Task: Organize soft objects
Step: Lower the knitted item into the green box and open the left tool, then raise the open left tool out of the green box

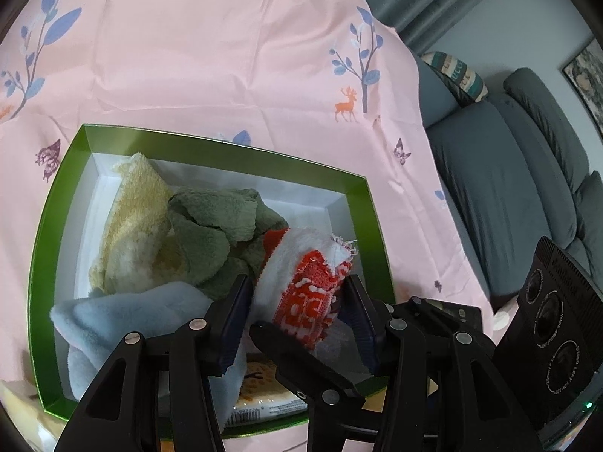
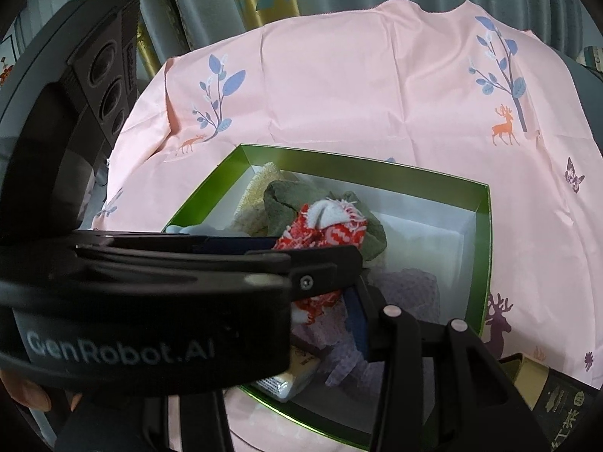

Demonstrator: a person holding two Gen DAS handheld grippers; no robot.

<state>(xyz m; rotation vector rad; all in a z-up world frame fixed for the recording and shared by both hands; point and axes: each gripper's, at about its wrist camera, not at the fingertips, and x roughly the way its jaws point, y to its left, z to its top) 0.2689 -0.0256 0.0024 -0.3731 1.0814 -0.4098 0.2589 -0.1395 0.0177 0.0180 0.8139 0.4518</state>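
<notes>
Black left gripper (image 1: 297, 301) is clamped on a rolled red-and-white knitted cloth (image 1: 312, 293), held over the green-rimmed, white-lined cardboard box (image 1: 52, 203). Right gripper (image 2: 320, 293) grips the same cloth from the other side. Ahead of the left fingers lie olive, cream and pale-blue fleece cloths (image 1: 211, 233) inside the box.

Both wrist views close, angled down; share green box (image 1: 371, 203) (image 2: 484, 203) on pink cloth (image 1: 211, 49) (image 2: 339, 86).

Both grippers tilt downward, crossing at lower centre. The left gripper (image 1: 297, 301) and the right gripper (image 2: 320, 282) each stand closed on cloth.
</notes>
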